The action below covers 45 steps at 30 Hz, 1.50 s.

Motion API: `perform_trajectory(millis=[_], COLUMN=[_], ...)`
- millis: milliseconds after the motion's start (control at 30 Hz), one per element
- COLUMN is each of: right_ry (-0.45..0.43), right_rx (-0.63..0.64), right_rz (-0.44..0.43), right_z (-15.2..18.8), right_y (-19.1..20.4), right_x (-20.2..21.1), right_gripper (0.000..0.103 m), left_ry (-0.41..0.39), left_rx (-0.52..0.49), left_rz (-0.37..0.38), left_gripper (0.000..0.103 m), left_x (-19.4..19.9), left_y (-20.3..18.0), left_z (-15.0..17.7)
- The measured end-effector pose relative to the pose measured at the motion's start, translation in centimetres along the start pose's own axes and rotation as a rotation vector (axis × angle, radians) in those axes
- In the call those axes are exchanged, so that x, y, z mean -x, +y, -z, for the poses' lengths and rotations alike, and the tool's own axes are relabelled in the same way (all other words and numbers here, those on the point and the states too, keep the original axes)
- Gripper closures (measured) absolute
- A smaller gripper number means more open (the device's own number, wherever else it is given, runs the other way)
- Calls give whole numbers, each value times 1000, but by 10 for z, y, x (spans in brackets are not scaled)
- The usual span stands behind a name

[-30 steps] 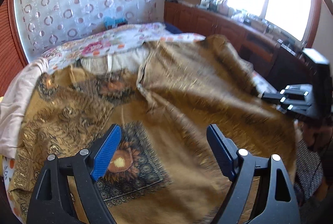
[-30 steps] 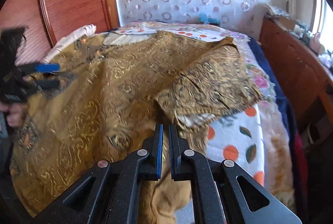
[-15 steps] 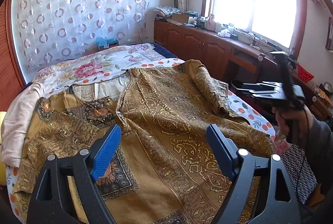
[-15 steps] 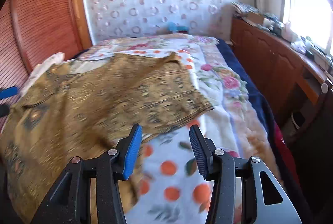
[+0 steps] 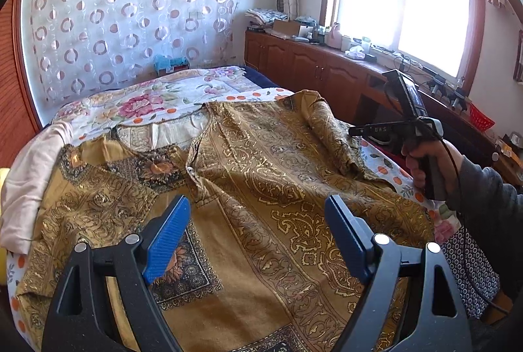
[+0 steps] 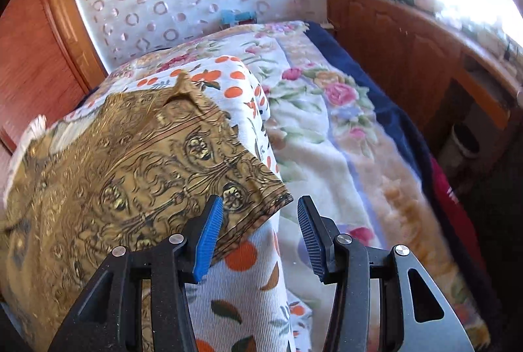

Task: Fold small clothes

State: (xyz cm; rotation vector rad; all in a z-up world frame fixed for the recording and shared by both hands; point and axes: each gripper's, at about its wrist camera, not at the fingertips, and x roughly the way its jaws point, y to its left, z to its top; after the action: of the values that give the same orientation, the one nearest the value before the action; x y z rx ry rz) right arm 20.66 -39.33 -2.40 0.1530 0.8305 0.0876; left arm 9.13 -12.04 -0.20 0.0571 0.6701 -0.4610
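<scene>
A golden-brown patterned top (image 5: 261,172) lies spread on the bed, its neckline toward the far side. My left gripper (image 5: 256,204) hovers open over the middle of it, nothing between its blue pads. At the right edge of the left wrist view a hand holds my right gripper (image 5: 354,132) beside the folded-in sleeve (image 5: 330,136). In the right wrist view the right gripper (image 6: 260,203) stands open just above the corner of that sleeve (image 6: 255,188). The sleeve's hem shows between the pads (image 6: 209,227), which do not press on it.
The bed carries an orange-dotted sheet (image 6: 242,286) and a floral blanket (image 6: 327,129). A pink cloth (image 5: 29,175) is bunched at the left edge. Wooden cabinets (image 5: 313,70) with clutter run under the window on the right. A circle-patterned curtain (image 5: 130,25) hangs behind.
My right gripper let go of the fabric, opened, and swung right to the sleeve's corner. The top settled flat. The left gripper stayed open and rose slightly.
</scene>
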Motion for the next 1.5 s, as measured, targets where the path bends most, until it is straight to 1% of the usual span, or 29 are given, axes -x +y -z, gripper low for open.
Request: perform_trajectory(millis=[67,167,200,233,267,300,333,400,433,467,567,667,833,900,933,967,1033,1067,1133,1233,1300,1433,1500], right_ry=[24,27,27,21,11,3,-7,-42,-65,-89,-140,-173,-198,-206,-206,-197,-192,-193,-188,-156,-120,-33,-1], right_rx=[-3,-5,-9,-6,7,31,55,109,124,134,185,228,325,359,380,398,417,419,418,413,411,403,394], right_rz=[-22,-42,-48,-56,-58,-45,-26,6,11,-5,-66,-135,-276,-301,-309,-309,-287,-277,-263,-222,-195,-157,-159], right_z=[-2,-6,-6,-6,-5,-5,-2,0,1,2,0,-6,-19,-22,-22,-23,-23,-22,-18,-12,-8,10,7], right_y=[0,-4,-5,-6,-5,-1,0,9,13,18,37,63,126,146,157,162,168,168,163,151,148,132,129], right_x=[-4,-1,-1,0,2,4,5,16,21,30,55,75,96,101,102,100,96,93,90,81,74,55,48], right_gripper=[54,54,61,73,79,92,98,99,100,100,100,100,100,100,97,92,68,64,63,63,63,64,64], left_ry=[5,4,3,2,2,3,4,4,3,3,8,1,-5,-2,-1,1,2,1,2,9,19,46,59], left_rx=[13,20,20,21,22,23,24,26,29,34,53,70,99,107,109,109,110,112,121,133,137,160,171], left_rz=[2,2,2,2,1,0,-2,-7,-8,-8,-17,-26,-37,-43,-44,-45,-50,-51,-53,-55,-62,-72,-77], left_gripper=[18,18,18,18,18,18,18,18,18,18,18,18,18,18,18,18,18,18,18,18,18,18,18], left_x=[-2,-1,-1,0,0,1,1,1,1,1,1,5,10,10,10,11,11,12,11,11,10,8,5], left_y=[3,4,4,4,4,5,6,9,10,12,20,28,40,44,46,47,48,50,53,60,64,75,79], left_z=[1,3,3,4,4,5,5,6,7,7,9,10,13,15,16,17,19,20,22,25,29,39,42])
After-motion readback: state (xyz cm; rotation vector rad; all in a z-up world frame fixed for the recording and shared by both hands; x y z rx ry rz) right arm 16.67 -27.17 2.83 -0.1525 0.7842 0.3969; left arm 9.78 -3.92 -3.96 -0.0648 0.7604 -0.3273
